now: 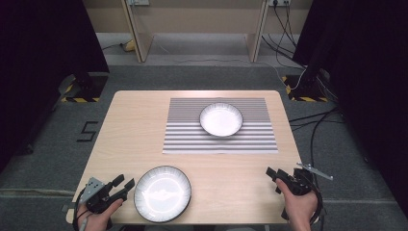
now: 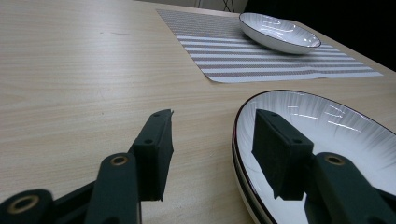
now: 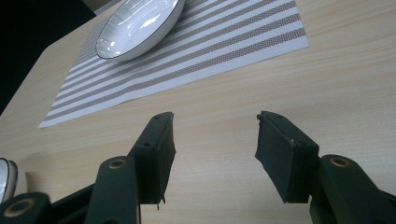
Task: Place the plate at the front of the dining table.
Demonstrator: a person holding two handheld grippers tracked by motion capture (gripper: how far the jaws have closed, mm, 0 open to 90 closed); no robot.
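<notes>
high view: near plate (image 1: 162,193), white with fine grey ribbing and a thin dark rim, sits on the table (image 1: 134,130) at its front edge, on the near side of the striped placemat (image 1: 220,126), with the left gripper (image 1: 122,185) just beside the plate's left rim, jaws apart. left gripper view: the same glossy plate (image 2: 327,135) lies low right of the placemat (image 2: 261,56), its rim running between the spread jaws, one over the bowl, one over bare wood, neither pressing. right gripper view: right gripper (image 3: 215,140) stands apart with nothing between, over bare wood on the near side of the placemat (image 3: 187,56), the plate's edge (image 3: 8,179) far off to the left.
</notes>
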